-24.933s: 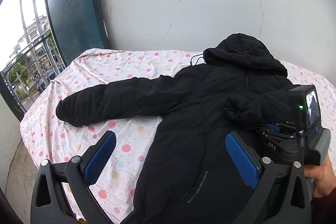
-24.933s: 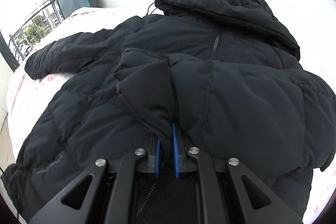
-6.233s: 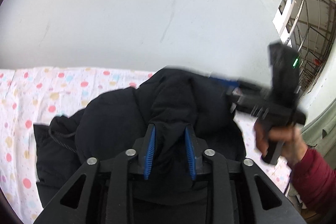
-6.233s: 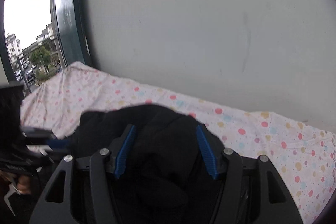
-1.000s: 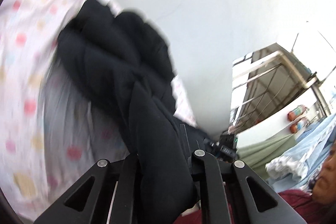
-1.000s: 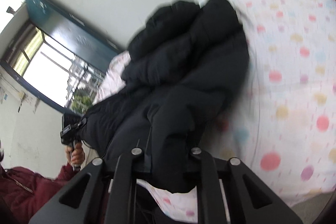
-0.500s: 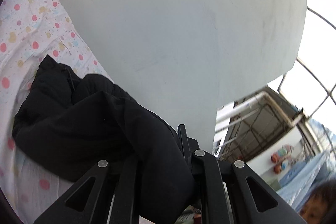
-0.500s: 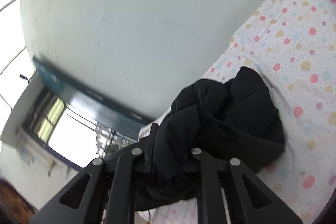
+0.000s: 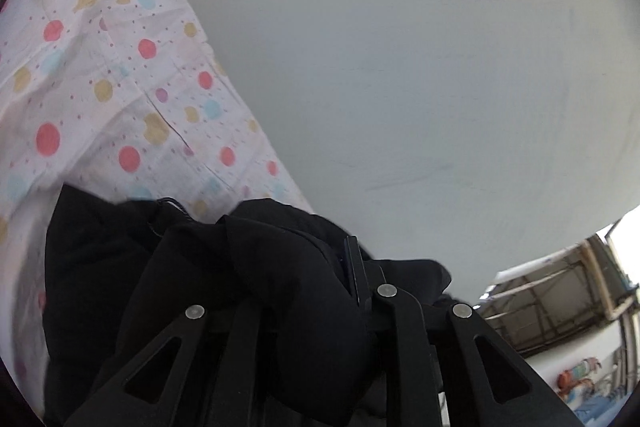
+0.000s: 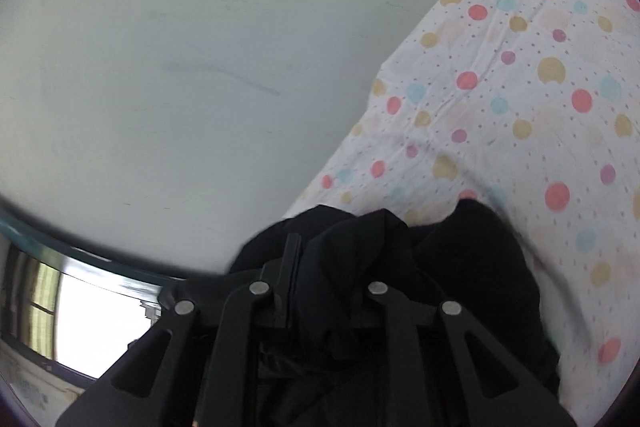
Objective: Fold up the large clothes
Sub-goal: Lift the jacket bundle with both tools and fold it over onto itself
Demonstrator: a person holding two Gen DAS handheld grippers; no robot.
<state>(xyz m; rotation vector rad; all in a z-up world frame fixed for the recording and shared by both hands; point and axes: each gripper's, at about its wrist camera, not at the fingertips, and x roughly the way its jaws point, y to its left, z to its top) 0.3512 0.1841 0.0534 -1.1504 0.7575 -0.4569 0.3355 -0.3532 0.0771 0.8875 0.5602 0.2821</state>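
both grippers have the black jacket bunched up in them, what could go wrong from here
1. The black jacket bulges thickly through the left gripper and right gripper; a bunched grip may slip or release unevenly, spoiling the fold.
2. The jacket sits close to the wall at the edge of the dotted sheet, so it may crumple against it.

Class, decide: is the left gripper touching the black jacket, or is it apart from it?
Touching. The left wrist view shows the left gripper closed on a thick bunch of the black jacket, fabric bulging over its fingers.
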